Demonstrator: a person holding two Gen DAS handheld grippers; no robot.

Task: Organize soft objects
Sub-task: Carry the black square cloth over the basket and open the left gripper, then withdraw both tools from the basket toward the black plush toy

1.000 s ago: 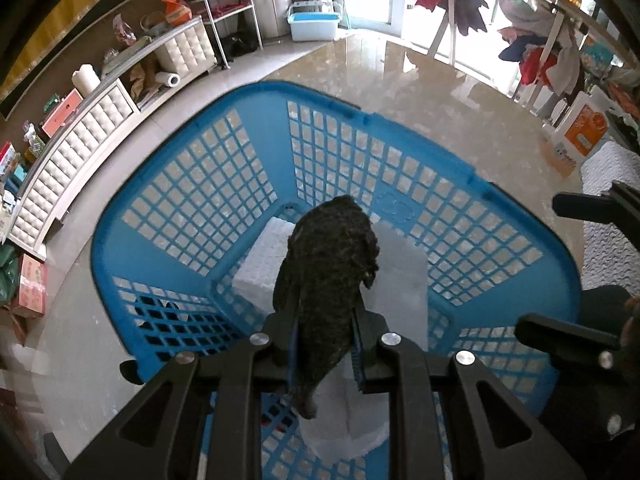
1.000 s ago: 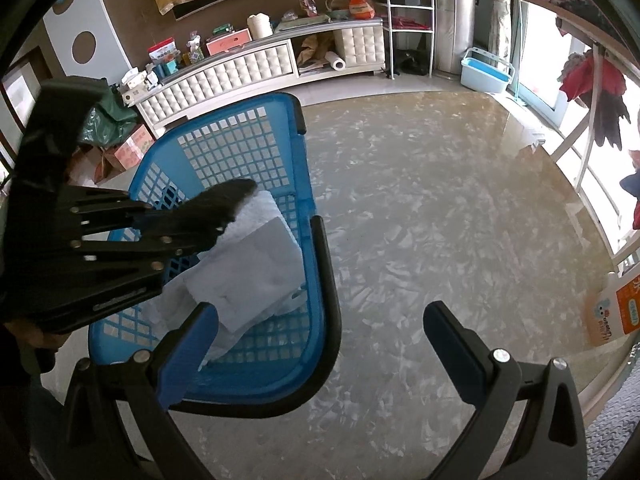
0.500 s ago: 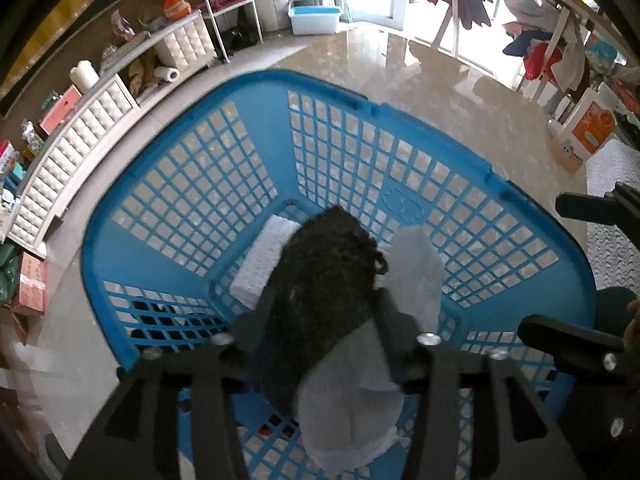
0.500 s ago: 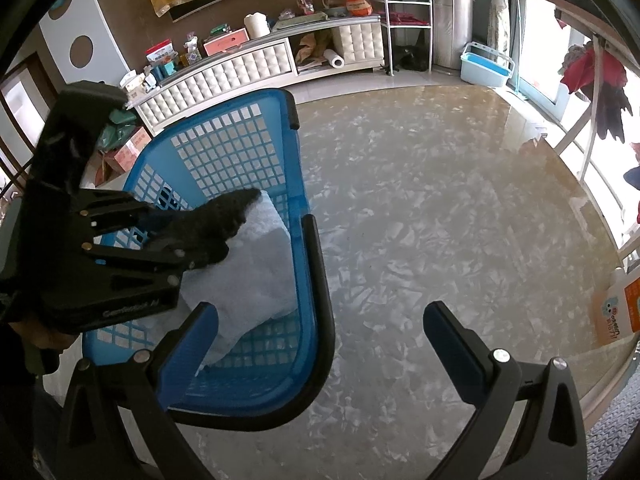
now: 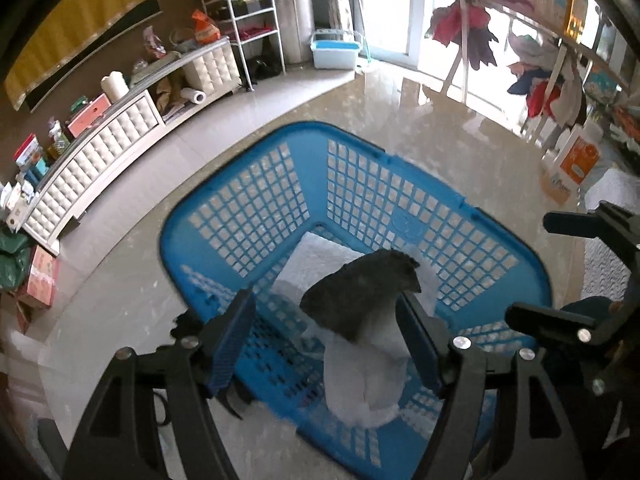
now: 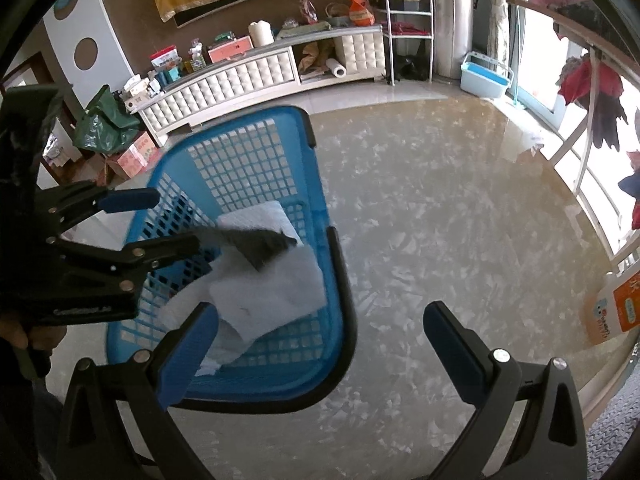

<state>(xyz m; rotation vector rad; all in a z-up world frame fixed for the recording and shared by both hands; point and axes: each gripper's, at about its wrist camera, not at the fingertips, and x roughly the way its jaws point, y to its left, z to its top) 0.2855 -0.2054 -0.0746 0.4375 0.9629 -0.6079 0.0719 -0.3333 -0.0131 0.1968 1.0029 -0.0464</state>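
A blue laundry basket point(image 5: 256, 204) point(image 6: 248, 160) stands on the shiny floor with white cloths point(image 5: 364, 376) point(image 6: 272, 296) inside it. A dark grey cloth point(image 5: 360, 292) point(image 6: 260, 244) lies loose on top of the white cloths. My left gripper point(image 5: 326, 340) point(image 6: 156, 224) hovers over the basket, its jaws opening, one on each side of the dark cloth without pressing it. To the right of the basket's rim my right gripper point(image 6: 320, 348) point(image 5: 528, 268) is open and holds nothing.
A white padded cabinet point(image 6: 240, 76) with clutter runs along the far wall, beside a wire shelf point(image 6: 408, 20) and a light blue tub point(image 6: 486, 76). A clothes rack point(image 5: 520, 40) stands by the window. An orange and white bottle point(image 6: 616, 312) sits at the right. A green bag point(image 6: 104, 124) lies behind the basket.
The left jaws have spread apart and let go of the dark cloth, which now rests on the white cloths. The left gripper has lifted away from the basket. The right gripper stayed put.
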